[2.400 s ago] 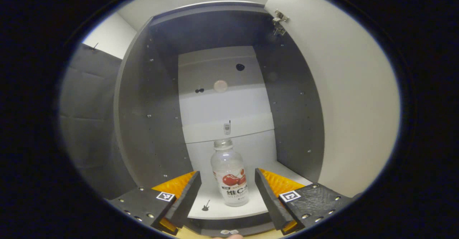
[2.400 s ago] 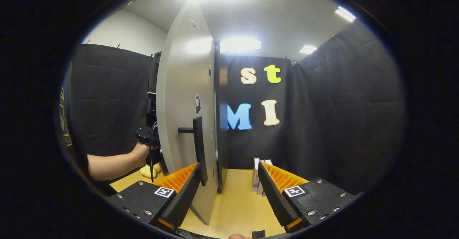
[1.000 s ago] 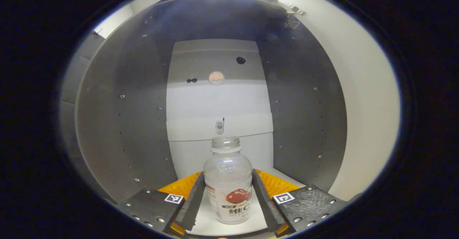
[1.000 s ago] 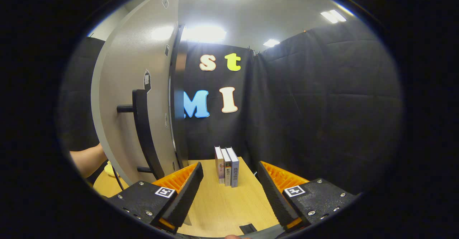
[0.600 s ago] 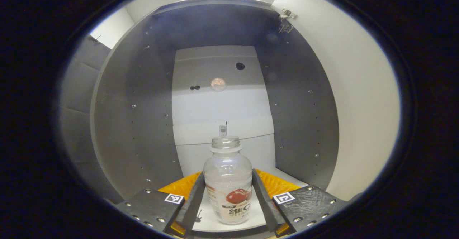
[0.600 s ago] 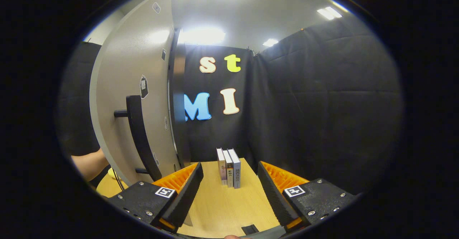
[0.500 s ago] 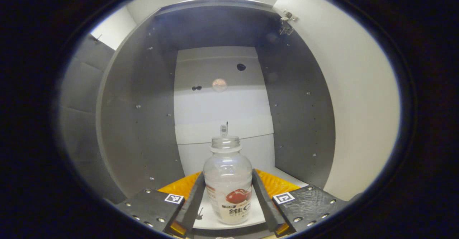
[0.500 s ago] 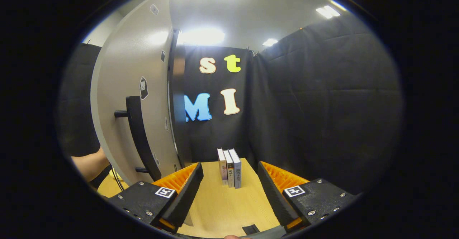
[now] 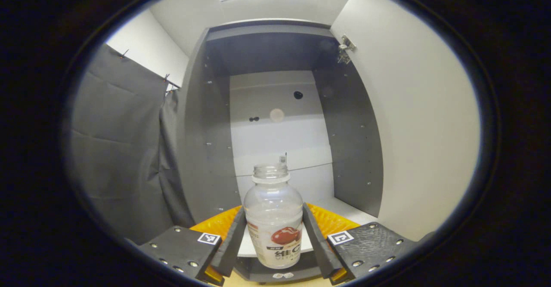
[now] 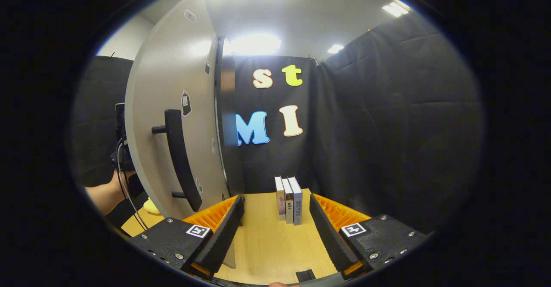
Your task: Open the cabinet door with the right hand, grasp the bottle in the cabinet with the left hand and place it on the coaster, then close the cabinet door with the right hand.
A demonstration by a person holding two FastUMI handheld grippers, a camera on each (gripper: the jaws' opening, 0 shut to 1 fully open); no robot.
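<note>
The bottle is coming out of the cabinet.

The left gripper (image 9: 274,239) has its jaws squeezed on the bottle (image 9: 273,224), one on each side. The cabinet (image 9: 275,119) now looks farther back than a moment ago, and the bottle's bottom hangs past the shelf edge. Next comes the coaster. At 9 o'clock of the right gripper (image 10: 275,231), whose jaws are wide open and empty, the door (image 10: 172,119) stands open over the counter (image 10: 275,252).
</note>
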